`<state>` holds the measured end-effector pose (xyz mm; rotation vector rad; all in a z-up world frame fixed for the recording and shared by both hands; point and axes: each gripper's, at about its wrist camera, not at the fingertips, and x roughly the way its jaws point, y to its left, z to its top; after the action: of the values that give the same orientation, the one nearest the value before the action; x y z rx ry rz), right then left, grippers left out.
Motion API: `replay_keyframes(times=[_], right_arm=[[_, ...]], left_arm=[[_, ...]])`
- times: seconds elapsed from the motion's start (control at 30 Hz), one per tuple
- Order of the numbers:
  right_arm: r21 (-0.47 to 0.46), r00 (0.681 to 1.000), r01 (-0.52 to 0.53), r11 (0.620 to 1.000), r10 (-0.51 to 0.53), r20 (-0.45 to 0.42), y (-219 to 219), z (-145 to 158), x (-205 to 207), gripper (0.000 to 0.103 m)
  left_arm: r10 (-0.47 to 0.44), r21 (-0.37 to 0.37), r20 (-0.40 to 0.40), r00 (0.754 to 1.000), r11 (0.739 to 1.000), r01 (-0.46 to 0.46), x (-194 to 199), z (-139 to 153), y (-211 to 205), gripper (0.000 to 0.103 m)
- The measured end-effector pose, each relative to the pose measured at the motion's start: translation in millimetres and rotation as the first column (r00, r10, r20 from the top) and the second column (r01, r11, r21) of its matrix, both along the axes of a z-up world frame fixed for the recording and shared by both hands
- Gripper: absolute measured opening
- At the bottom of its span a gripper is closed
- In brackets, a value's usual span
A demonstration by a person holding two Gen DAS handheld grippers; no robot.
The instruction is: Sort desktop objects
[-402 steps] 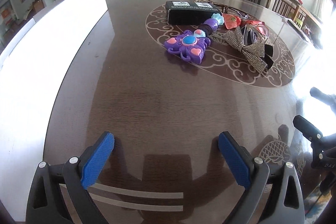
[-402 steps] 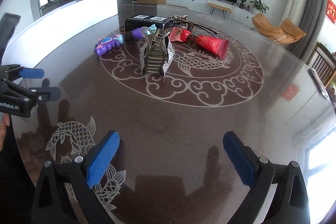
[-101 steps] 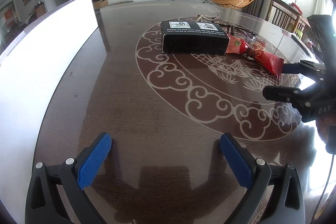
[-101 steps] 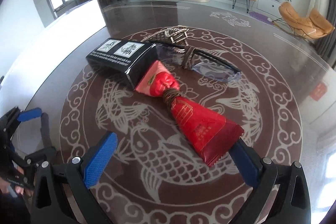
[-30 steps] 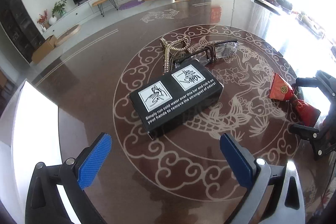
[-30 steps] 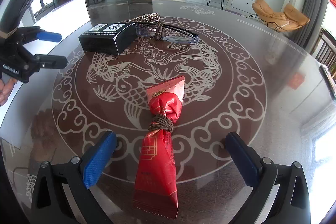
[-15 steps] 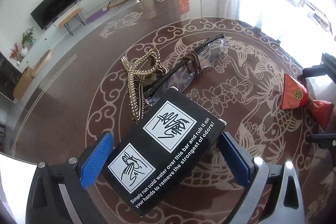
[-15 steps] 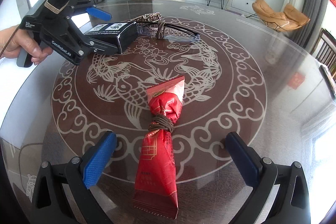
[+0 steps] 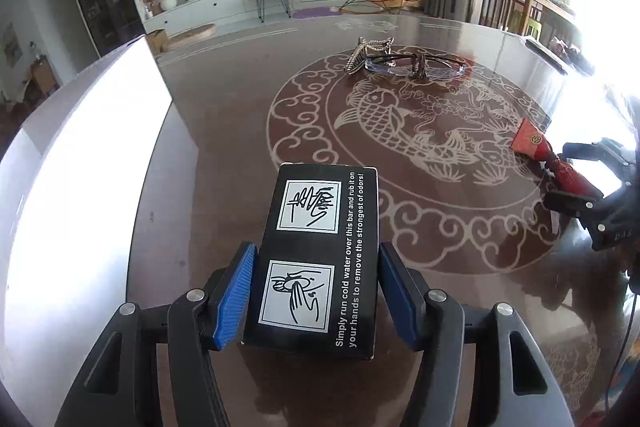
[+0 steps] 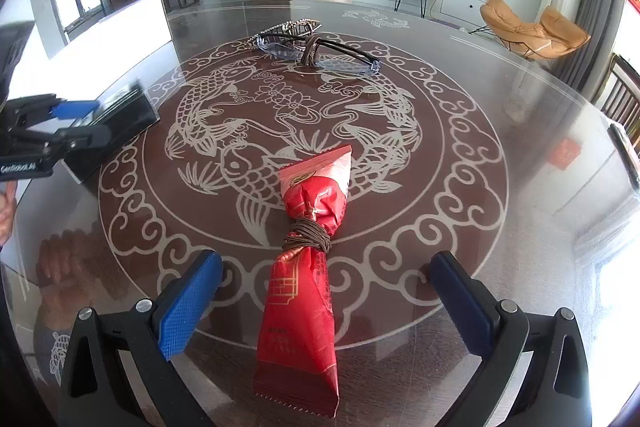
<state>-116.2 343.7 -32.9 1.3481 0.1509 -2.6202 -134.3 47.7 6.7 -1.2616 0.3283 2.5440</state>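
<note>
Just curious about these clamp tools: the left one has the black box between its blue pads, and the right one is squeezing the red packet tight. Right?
Not quite. The left gripper does have the black box between its pads, but the right gripper is wide open: in the right wrist view the red packet just lies on the table between its pads, untouched.

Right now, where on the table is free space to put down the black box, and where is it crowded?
Bare table lies between the black box and the white panel, and around the fish pattern between the glasses and the red packet. The far side is crowded: the glasses and hair clip lie touching.
</note>
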Motion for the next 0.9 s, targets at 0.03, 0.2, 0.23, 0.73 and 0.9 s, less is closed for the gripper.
replay_keyframes(times=[0.03,0.2,0.23,0.73,0.9], right_arm=[[0.000,1.000,0.000,1.000,0.000,0.000,0.1,0.3,0.1,0.103],[0.000,1.000,0.000,1.000,0.000,0.000,0.2,0.8,0.3,0.103],[0.000,1.000,0.000,1.000,0.000,0.000,0.2,0.6,0.3,0.103],[0.003,1.000,0.000,1.000,0.000,-0.001,0.2,1.4,0.5,0.103],[0.003,1.000,0.000,1.000,0.000,-0.001,0.2,1.6,0.6,0.103]], left_arm=[[0.029,0.012,0.015,0.999,1.000,-0.029,5.9,-5.5,-6.8,0.062],[0.064,0.039,0.039,0.997,0.997,-0.065,12.3,-31.2,-12.2,0.101],[0.063,0.049,0.049,0.997,0.997,-0.065,10.1,-35.4,-10.9,0.103],[0.046,0.062,0.054,0.997,0.997,-0.050,9.8,-47.7,-7.4,0.103],[0.046,0.063,0.055,0.997,0.997,-0.050,9.8,-47.5,-8.2,0.103]])
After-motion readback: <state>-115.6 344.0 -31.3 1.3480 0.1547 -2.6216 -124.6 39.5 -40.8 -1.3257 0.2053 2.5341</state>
